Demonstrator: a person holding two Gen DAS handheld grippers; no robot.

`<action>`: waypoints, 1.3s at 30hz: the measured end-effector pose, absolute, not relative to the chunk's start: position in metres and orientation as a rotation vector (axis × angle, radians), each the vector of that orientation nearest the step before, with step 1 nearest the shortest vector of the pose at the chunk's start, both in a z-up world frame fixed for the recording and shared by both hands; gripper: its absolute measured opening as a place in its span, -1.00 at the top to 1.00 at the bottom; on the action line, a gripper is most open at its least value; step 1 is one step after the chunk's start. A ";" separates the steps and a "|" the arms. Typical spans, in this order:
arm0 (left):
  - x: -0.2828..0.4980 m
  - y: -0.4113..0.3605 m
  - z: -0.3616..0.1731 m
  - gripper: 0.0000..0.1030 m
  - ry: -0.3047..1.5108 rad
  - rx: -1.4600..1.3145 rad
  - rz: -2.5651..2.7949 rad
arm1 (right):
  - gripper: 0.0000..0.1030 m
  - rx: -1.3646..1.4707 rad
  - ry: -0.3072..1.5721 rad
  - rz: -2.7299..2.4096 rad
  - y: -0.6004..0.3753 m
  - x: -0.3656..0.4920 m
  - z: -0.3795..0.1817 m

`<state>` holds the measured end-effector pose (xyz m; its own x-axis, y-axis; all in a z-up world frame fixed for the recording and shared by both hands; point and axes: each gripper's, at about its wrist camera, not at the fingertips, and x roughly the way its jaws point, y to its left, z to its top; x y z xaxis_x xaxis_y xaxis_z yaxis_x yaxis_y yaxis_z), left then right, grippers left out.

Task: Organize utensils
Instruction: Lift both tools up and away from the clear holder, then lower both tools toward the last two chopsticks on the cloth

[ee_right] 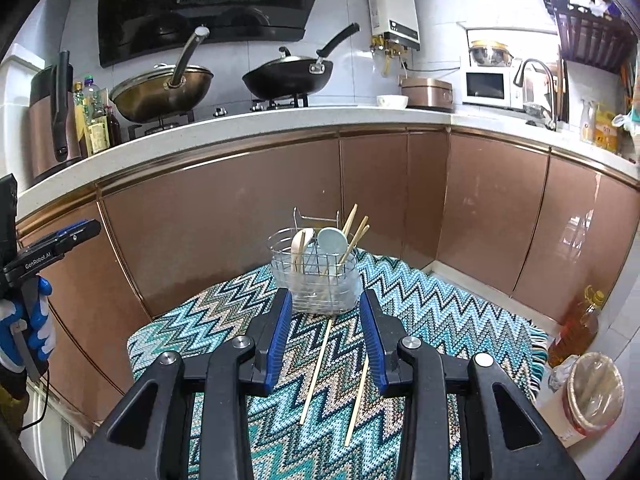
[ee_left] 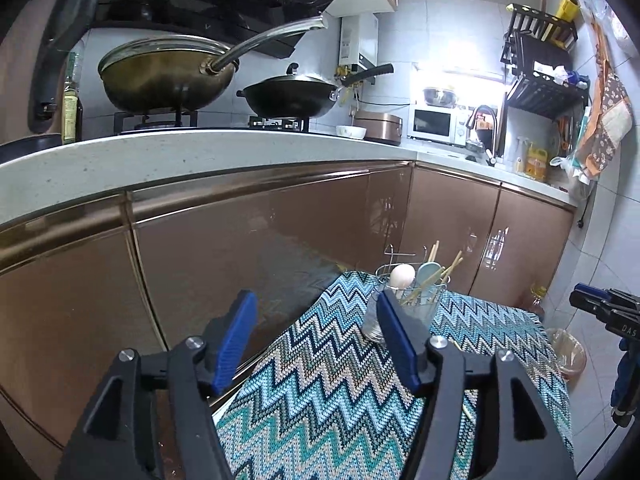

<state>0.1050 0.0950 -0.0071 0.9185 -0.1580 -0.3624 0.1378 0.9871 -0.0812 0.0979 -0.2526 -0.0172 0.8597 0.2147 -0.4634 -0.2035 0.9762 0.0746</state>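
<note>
Near the far edge of the teal zigzag-patterned woven cloth [ee_right: 460, 320] stands the wire utensil caddy [ee_right: 316, 276], holding spoons and chopsticks. Two loose wooden chopsticks [ee_right: 316, 372] lie on the cloth between the right gripper's [ee_right: 325, 340] spread, empty jaws. Only the right view shows them; the left gripper [ee_left: 316, 340], likewise spread and empty, sees the caddy just beyond its right finger.

Open cloth [ee_right: 440, 320] lay on either side of the utensil caddy [ee_right: 316, 280]; two loose chopsticks [ee_right: 316, 372] crossed the near approach (cabinet doors [ee_right: 224, 240] close behind).
</note>
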 end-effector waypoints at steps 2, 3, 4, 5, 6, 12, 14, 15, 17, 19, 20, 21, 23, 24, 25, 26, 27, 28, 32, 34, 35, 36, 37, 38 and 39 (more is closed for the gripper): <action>0.099 0.099 -0.005 -0.19 0.373 -0.059 -0.153 | 0.31 0.020 0.477 0.215 -0.251 0.089 -0.012; 0.096 0.100 -0.005 -0.19 0.371 -0.060 -0.153 | 0.30 0.018 0.473 0.214 -0.251 0.087 -0.011; 0.092 0.102 -0.004 -0.19 0.368 -0.061 -0.155 | 0.30 0.014 0.466 0.212 -0.250 0.082 -0.008; 0.090 0.104 -0.003 -0.19 0.366 -0.061 -0.157 | 0.29 0.013 0.462 0.211 -0.249 0.080 -0.007; 0.086 0.105 -0.002 -0.19 0.361 -0.061 -0.157 | 0.29 0.012 0.459 0.211 -0.248 0.077 -0.006; 0.071 0.106 0.002 -0.19 0.346 -0.050 -0.165 | 0.29 0.002 0.442 0.212 -0.242 0.061 -0.001; 0.069 0.103 0.003 -0.19 0.346 -0.046 -0.171 | 0.29 0.002 0.442 0.213 -0.241 0.057 -0.001; 0.067 0.102 0.003 -0.19 0.346 -0.045 -0.174 | 0.29 0.003 0.443 0.214 -0.240 0.055 -0.002; 0.065 0.100 0.002 -0.19 0.350 -0.047 -0.182 | 0.29 0.007 0.445 0.214 -0.240 0.052 -0.003; 0.064 0.097 -0.001 -0.19 0.360 -0.049 -0.192 | 0.29 0.011 0.450 0.212 -0.241 0.050 -0.005; 0.063 0.096 -0.002 -0.19 0.365 -0.049 -0.195 | 0.29 0.014 0.454 0.211 -0.242 0.049 -0.006; 0.064 0.094 -0.004 -0.19 0.372 -0.047 -0.199 | 0.29 0.018 0.459 0.210 -0.242 0.048 -0.007; 0.065 0.092 -0.006 -0.19 0.382 -0.039 -0.203 | 0.29 0.022 0.461 0.206 -0.245 0.046 -0.009; 0.066 0.090 -0.008 -0.19 0.388 -0.033 -0.204 | 0.29 0.024 0.464 0.205 -0.247 0.046 -0.010; 0.067 0.089 -0.009 -0.19 0.395 -0.027 -0.207 | 0.29 0.027 0.470 0.201 -0.248 0.047 -0.012; 0.068 0.087 -0.011 -0.19 0.402 -0.023 -0.209 | 0.29 0.030 0.473 0.198 -0.249 0.048 -0.013; 0.069 0.086 -0.013 -0.19 0.410 -0.020 -0.213 | 0.29 0.035 0.477 0.197 -0.251 0.049 -0.015; 0.071 0.084 -0.015 -0.19 0.420 -0.015 -0.216 | 0.29 0.039 0.481 0.196 -0.252 0.051 -0.017; 0.080 0.078 -0.024 -0.19 0.454 0.005 -0.221 | 0.29 0.048 0.504 0.197 -0.256 0.058 -0.026; 0.087 0.074 -0.030 -0.19 0.479 0.012 -0.226 | 0.29 0.052 0.516 0.199 -0.259 0.063 -0.031; 0.089 0.072 -0.032 -0.19 0.488 0.015 -0.226 | 0.29 0.056 0.523 0.200 -0.260 0.066 -0.034; 0.092 0.070 -0.035 -0.19 0.496 0.022 -0.225 | 0.29 0.058 0.528 0.200 -0.261 0.068 -0.037; 0.095 0.067 -0.038 -0.19 0.503 0.029 -0.221 | 0.29 0.063 0.537 0.201 -0.264 0.071 -0.041; 0.096 0.066 -0.040 -0.19 0.507 0.033 -0.219 | 0.29 0.067 0.542 0.201 -0.265 0.073 -0.044; 0.099 0.064 -0.042 -0.19 0.513 0.037 -0.220 | 0.29 0.070 0.547 0.202 -0.266 0.075 -0.046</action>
